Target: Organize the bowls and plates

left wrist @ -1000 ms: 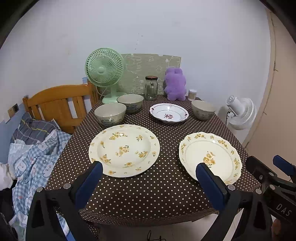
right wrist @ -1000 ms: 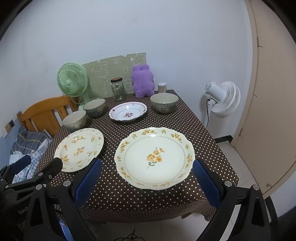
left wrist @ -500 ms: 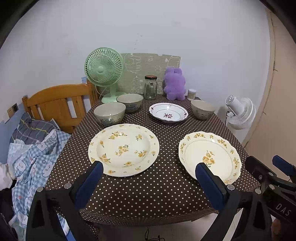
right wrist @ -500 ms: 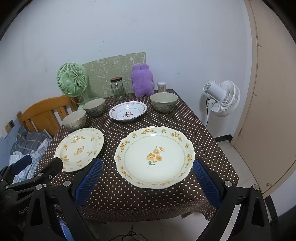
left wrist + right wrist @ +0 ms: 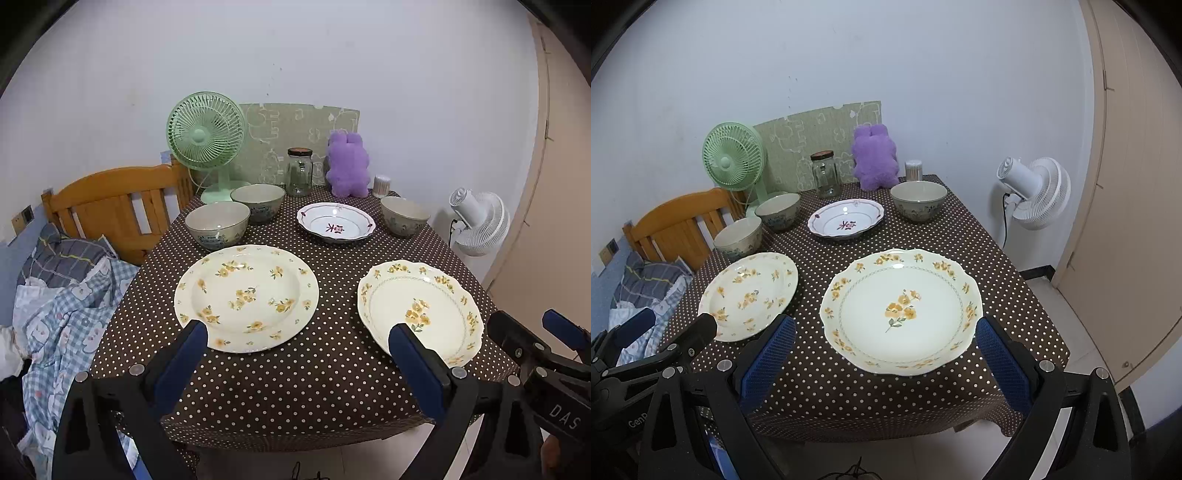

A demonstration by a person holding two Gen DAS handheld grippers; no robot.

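On the dotted brown table lie two cream plates with yellow flowers: a round one (image 5: 246,297) (image 5: 750,295) at front left and a scalloped one (image 5: 419,312) (image 5: 900,310) at front right. Behind them sit a white dish with a red motif (image 5: 336,226) (image 5: 846,221) and three grey-green bowls: two at the left (image 5: 217,225) (image 5: 258,202) and one at the right (image 5: 404,220) (image 5: 918,201). My left gripper (image 5: 297,349) is open and empty above the front edge. My right gripper (image 5: 884,349) is open and empty, its jaws either side of the scalloped plate's near rim.
At the table's back stand a green fan (image 5: 207,138), a glass jar (image 5: 299,176), a purple plush toy (image 5: 348,164) and a small toothpick holder (image 5: 381,185). A wooden bed frame (image 5: 110,206) with bedding is left; a white fan (image 5: 1034,192) and door are right.
Both grippers have eased very slightly forward toward the table; nothing on the table has moved.
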